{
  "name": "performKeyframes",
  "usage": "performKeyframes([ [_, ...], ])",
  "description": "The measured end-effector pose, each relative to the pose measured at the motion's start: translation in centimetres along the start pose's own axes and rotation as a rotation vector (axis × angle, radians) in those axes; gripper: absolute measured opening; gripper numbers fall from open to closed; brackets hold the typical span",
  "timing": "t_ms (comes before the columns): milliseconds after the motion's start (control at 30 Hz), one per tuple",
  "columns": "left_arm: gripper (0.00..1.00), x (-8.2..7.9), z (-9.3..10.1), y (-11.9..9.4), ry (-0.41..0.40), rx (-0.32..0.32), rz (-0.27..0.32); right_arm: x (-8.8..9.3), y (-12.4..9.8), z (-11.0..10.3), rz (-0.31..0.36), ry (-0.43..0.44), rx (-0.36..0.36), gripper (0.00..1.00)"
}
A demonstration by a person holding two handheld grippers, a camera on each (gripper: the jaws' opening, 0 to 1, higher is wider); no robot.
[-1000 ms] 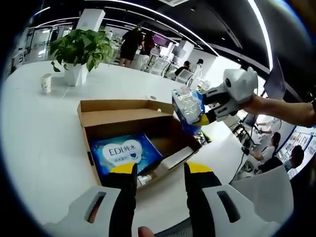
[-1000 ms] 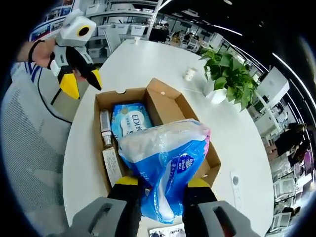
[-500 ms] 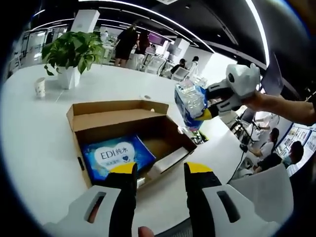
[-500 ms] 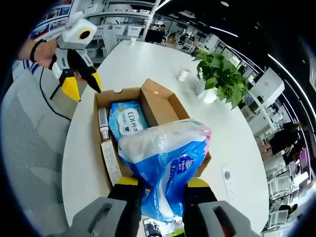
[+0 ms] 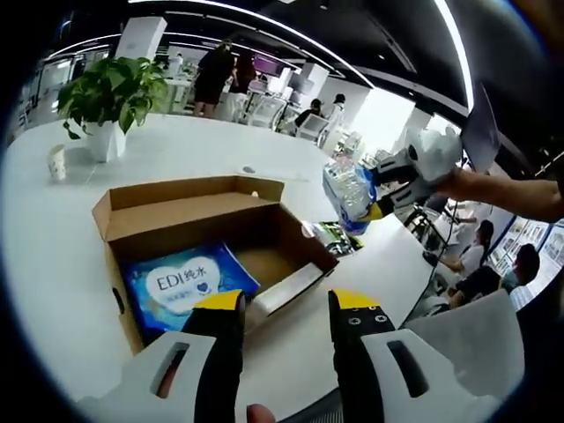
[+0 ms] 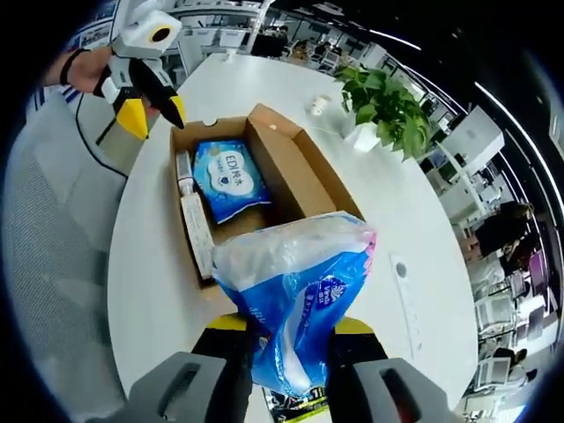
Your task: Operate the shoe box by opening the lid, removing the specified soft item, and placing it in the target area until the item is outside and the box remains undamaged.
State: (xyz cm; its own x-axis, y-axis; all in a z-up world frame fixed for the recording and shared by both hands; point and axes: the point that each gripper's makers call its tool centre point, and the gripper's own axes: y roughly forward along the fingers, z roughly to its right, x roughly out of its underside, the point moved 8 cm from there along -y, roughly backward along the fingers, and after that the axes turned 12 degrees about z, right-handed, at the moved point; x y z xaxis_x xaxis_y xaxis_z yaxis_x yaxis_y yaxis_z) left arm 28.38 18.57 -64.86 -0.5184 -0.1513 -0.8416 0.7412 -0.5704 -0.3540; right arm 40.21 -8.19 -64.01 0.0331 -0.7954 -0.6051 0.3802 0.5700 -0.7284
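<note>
Tissue pack (image 6: 295,295) clamped in right tool (image 6: 289,330) (lifted).

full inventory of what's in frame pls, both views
shoe box: one, brown cardboard, lid open, on the table
tissue pack: one, blue and white plastic, held off the table between the right gripper's jaws, outside the box
wipes pack: one, blue with white label, lying inside the box
long white carton: one, along the box's inner wall
small bottle: one, clear, in the box beside the carton
table: one, white, round-edged
potted plant: one, green in white pot, on the table
paper cup: one, white, near the plant
left gripper: black and yellow jaws, open, empty
right gripper: shut on the pack
</note>
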Motion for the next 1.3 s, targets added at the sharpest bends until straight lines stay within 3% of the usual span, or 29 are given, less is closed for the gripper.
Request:
performKeyframes([
  [267, 0.38, 0.2, 0.9, 1.1, 0.013, 0.019, -0.025, 3.4, -0.8, 0.1, -0.031, 0.044, 0.014, 0.28],
  [833, 0.39, 0.6, 4.0, 4.5, 0.047, 0.071, -0.074, 12.4, -4.7, -0.9, -0.123, 0.144, 0.044, 0.28],
  [1300, 0.39, 1.2, 6.0, 6.9, 0.07, 0.103, -0.113, 17.9, -7.0, -1.4, -0.168, 0.205, 0.055, 0.28],
])
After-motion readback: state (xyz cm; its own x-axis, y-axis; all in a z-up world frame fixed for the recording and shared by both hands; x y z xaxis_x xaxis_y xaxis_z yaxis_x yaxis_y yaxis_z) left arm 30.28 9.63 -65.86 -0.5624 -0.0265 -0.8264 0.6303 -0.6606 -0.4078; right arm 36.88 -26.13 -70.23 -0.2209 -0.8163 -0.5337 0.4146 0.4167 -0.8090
